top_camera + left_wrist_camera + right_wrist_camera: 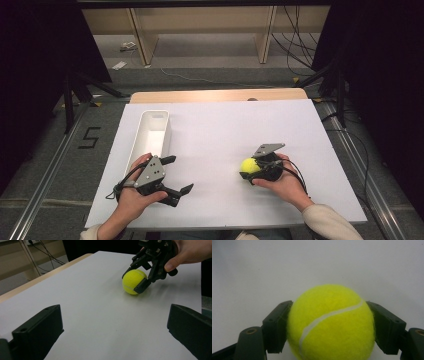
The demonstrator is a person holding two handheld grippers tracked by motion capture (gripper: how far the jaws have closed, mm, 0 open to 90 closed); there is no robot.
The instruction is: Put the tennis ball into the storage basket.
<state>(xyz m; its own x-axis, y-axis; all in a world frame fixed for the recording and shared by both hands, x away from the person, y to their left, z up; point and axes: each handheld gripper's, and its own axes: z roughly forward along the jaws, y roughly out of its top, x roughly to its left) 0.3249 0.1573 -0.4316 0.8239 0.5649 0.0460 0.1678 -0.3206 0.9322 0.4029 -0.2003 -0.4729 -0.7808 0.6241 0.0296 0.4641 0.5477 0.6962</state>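
A yellow tennis ball [248, 166] sits at the right front of the white board [220, 135]. My right gripper [251, 169] is shut on it, one black jaw pressed against each side of the ball [329, 325]. In the left gripper view the ball [132, 281] appears to rest on the board, with the right gripper [135, 282] and the hand around it. My left gripper [181, 174] is held just above the board at the left front. It is open, its jaws wide apart with nothing between them [113, 335].
A long white bin [152, 131] stands at the left side of the board, just beyond the left hand, and looks empty. The wooden table edge [215, 95] shows at the back. Shelving legs and cables lie on the floor behind.
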